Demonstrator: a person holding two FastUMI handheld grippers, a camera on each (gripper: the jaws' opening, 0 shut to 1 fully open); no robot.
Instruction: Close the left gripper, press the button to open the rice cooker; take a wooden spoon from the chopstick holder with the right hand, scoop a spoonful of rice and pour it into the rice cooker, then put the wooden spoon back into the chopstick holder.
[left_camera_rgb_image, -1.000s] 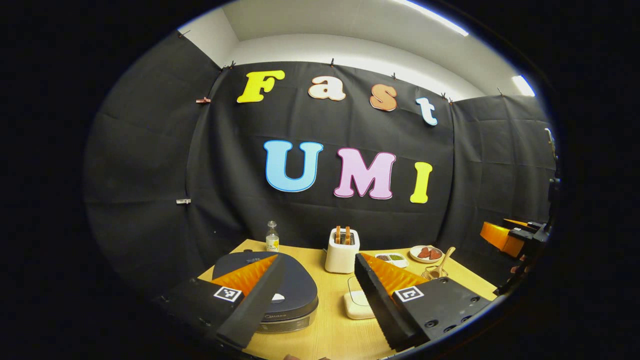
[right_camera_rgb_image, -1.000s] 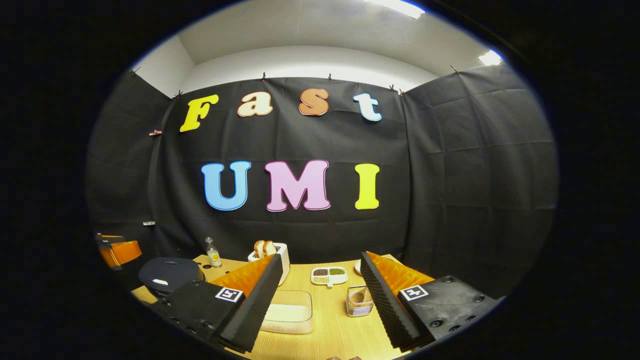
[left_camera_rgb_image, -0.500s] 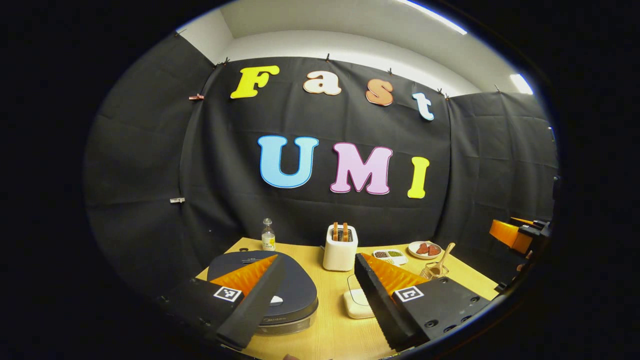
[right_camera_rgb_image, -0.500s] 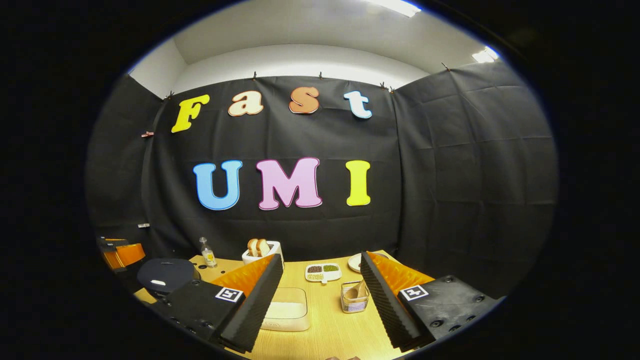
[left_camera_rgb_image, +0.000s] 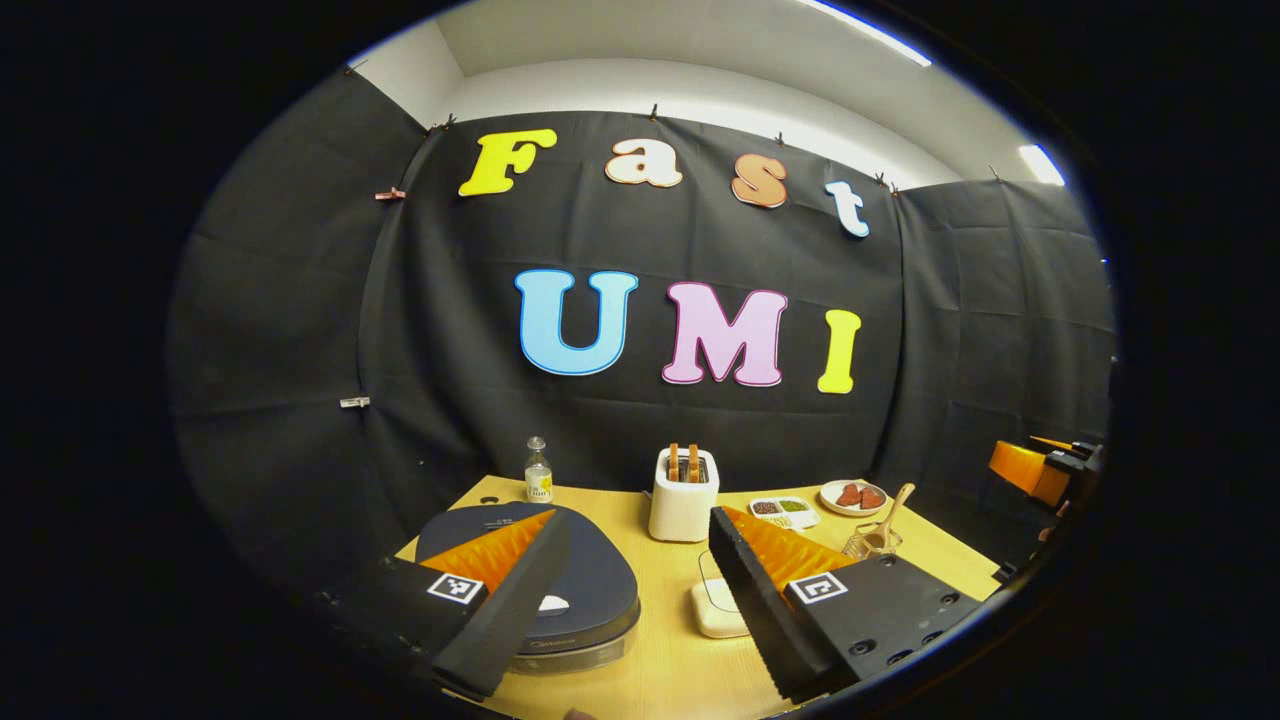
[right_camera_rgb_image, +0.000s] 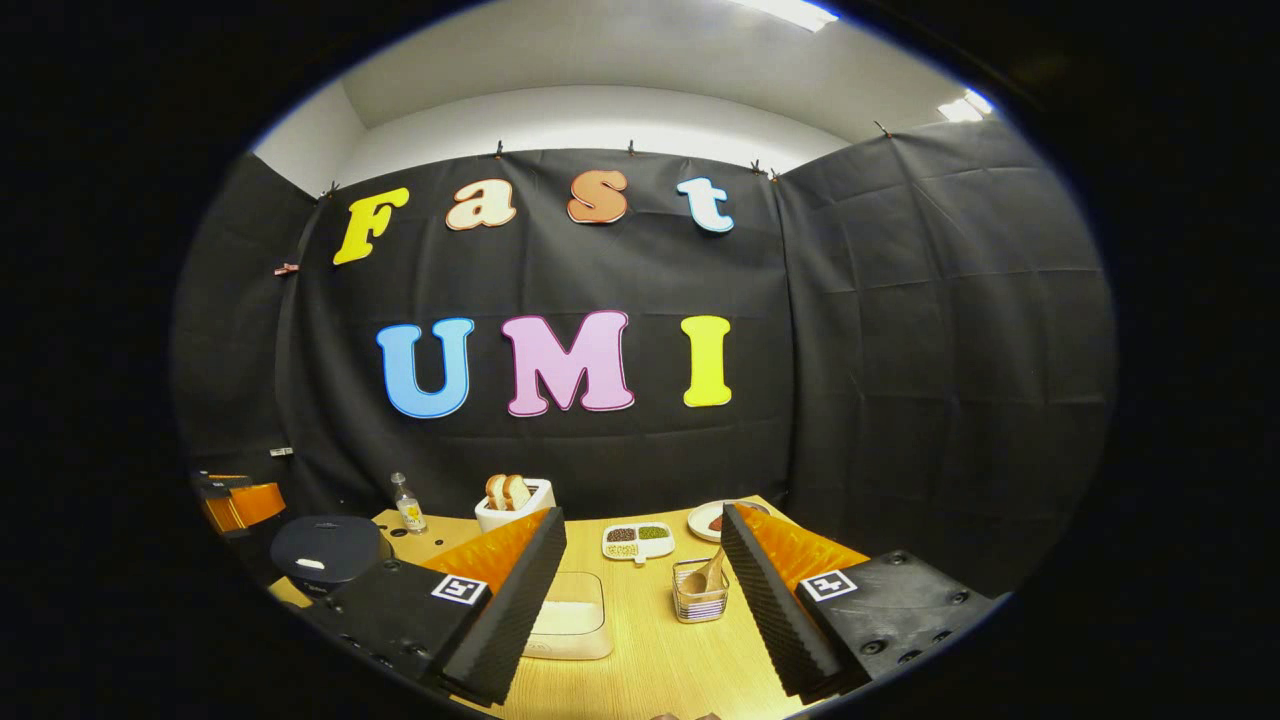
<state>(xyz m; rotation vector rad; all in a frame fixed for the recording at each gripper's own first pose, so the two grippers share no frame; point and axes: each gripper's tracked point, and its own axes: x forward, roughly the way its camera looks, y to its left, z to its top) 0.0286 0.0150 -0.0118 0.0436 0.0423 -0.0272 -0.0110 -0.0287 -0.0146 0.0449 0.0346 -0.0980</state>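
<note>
left gripper (left_camera_rgb_image: 632, 590): your two ridged, wedge-shaped fingers stand wide apart, gripping nothing, held above the near edge of the table. you also see it far left in the right gripper view (right_camera_rgb_image: 240, 503).
right gripper (right_camera_rgb_image: 640, 590): same here, fingers spread wide, empty, over the table's near side. it sits at the far right edge of the left gripper view (left_camera_rgb_image: 1040, 468).
rice cooker (left_camera_rgb_image: 585, 590): round, dark matte lid with a glossy band below, lid down. your left finger partly covers it.
button (left_camera_rgb_image: 553, 603): small pale oval on the lid's front, just beside your left fingertip, not touched as far as you can tell.
chopstick holder (right_camera_rgb_image: 699, 594): small clear ribbed cup, upright, right of the rice box, between your right gripper's fingers in its own view.
wooden spoon (right_camera_rgb_image: 706, 575): light wood, standing in the holder, handle tilted up to the right.
rice box (right_camera_rgb_image: 569, 625): pale rounded-corner rectangular container, white contents inside, partly behind your finger.
table (left_camera_rgb_image: 665, 660): light wood grain, flat.
toaster (left_camera_rgb_image: 684, 497): white, boxy with rounded corners, two bread slices standing in the slots.
bottle (left_camera_rgb_image: 538, 472): small clear glass, upright, behind the cooker.
divided dish (right_camera_rgb_image: 638, 541): white tray, compartments with dark and green grains.
plate (left_camera_rgb_image: 852, 495): round, white, reddish pieces on it, near the back right.
</note>
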